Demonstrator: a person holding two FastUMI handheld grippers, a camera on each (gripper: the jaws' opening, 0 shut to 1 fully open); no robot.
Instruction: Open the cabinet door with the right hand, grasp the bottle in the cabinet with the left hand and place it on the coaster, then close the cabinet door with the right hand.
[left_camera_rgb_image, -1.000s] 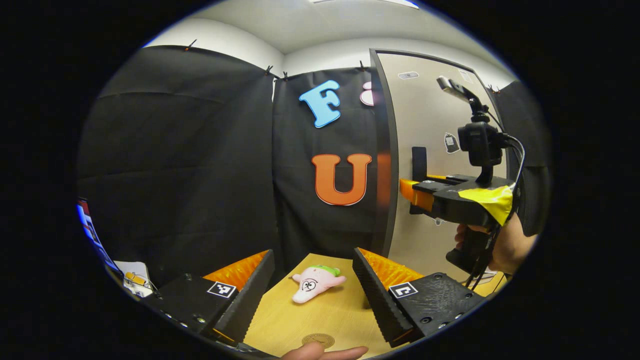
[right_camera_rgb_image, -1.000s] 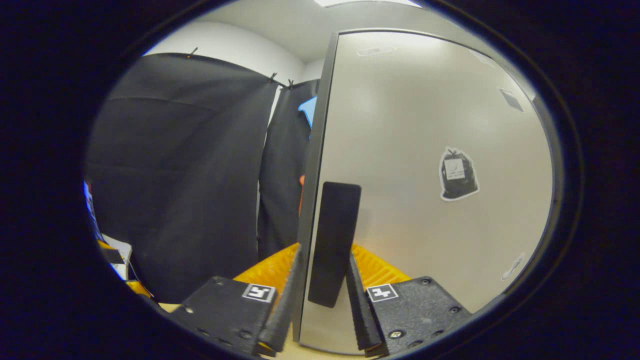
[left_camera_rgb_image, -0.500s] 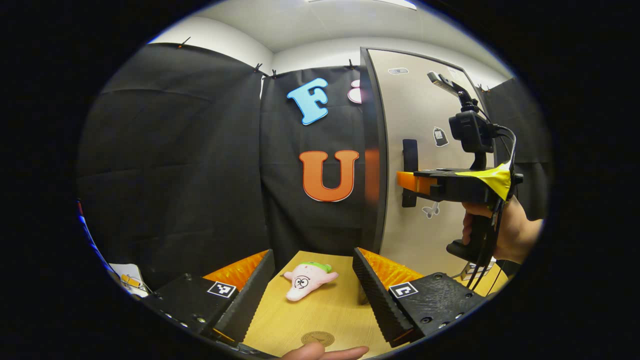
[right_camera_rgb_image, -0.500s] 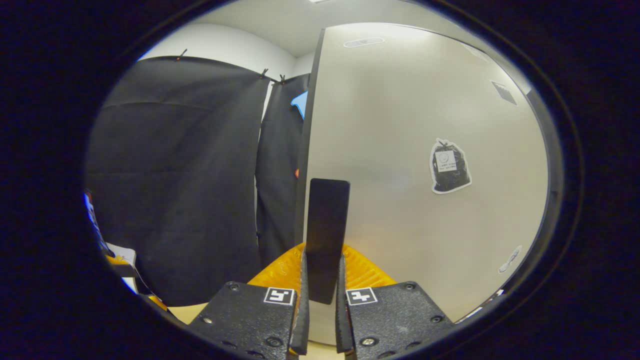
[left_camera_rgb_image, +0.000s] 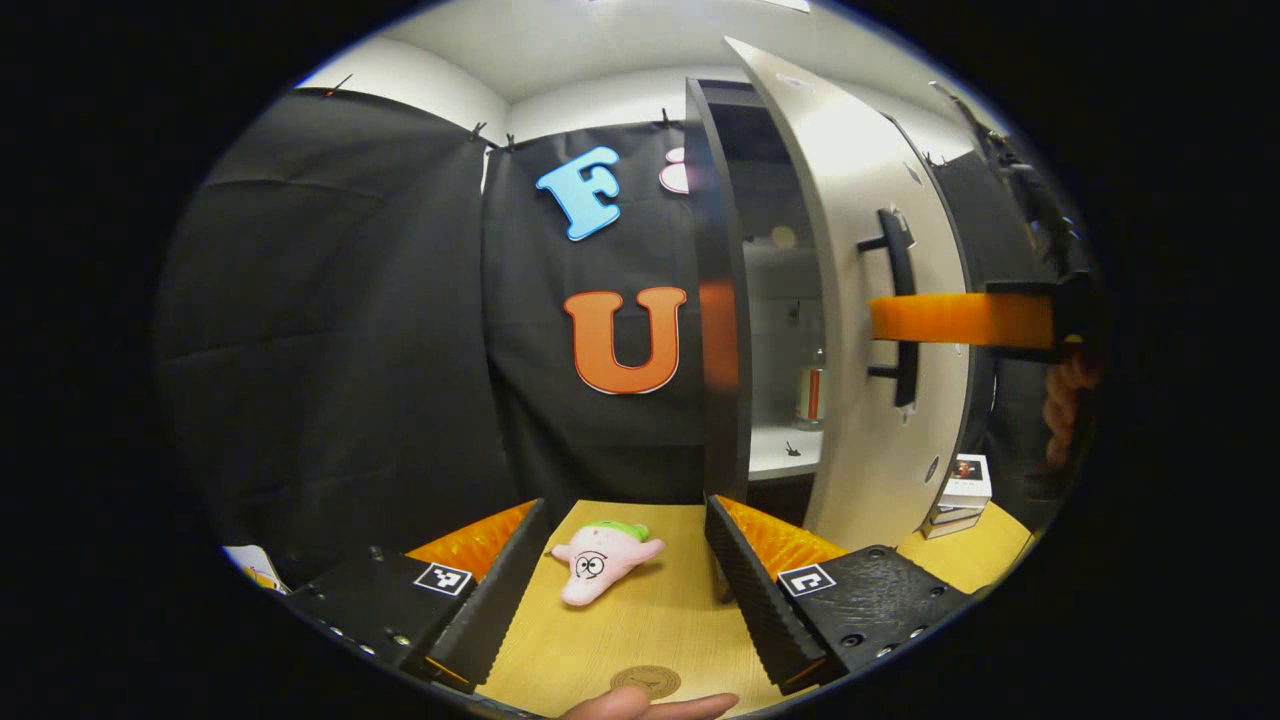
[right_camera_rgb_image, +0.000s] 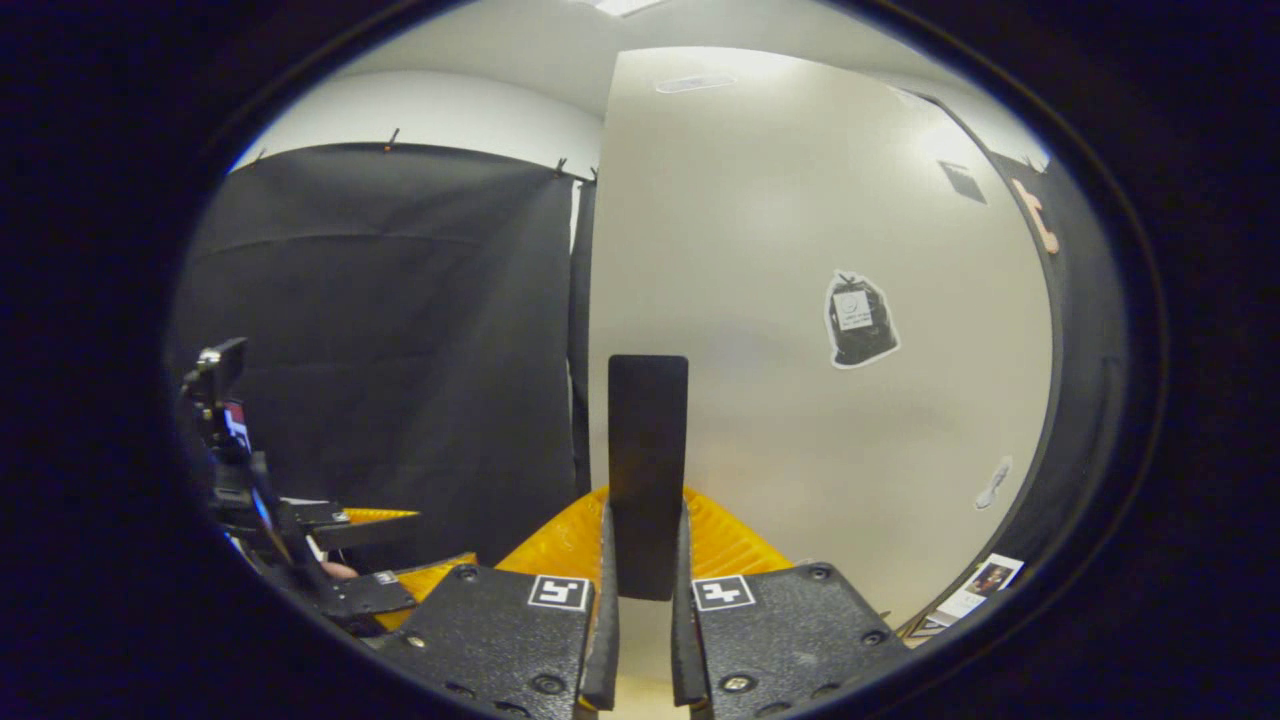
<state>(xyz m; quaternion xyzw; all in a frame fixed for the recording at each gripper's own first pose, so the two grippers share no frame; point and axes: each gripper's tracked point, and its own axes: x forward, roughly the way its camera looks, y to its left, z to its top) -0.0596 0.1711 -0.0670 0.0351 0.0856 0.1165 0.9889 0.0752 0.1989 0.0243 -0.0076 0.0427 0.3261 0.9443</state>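
Right gripper (right_camera_rgb_image: 645, 640) clamped on the door handle (right_camera_rgb_image: 647, 470), low centre of right gripper view. Left gripper (left_camera_rgb_image: 625, 590) wide open, empty, over table (left_camera_rgb_image: 650, 630). Cabinet door (left_camera_rgb_image: 880, 300) ajar; bottle (left_camera_rgb_image: 810, 392) inside, centre-right. Coaster (left_camera_rgb_image: 645, 682) at bottom edge.

bottle (left_camera_rgb_image: 810, 393) small and blurry deep in the cabinet, top half hidden by the door (left_camera_rgb_image: 870, 300), coaster (left_camera_rgb_image: 646, 682) cut off at the bottom edge
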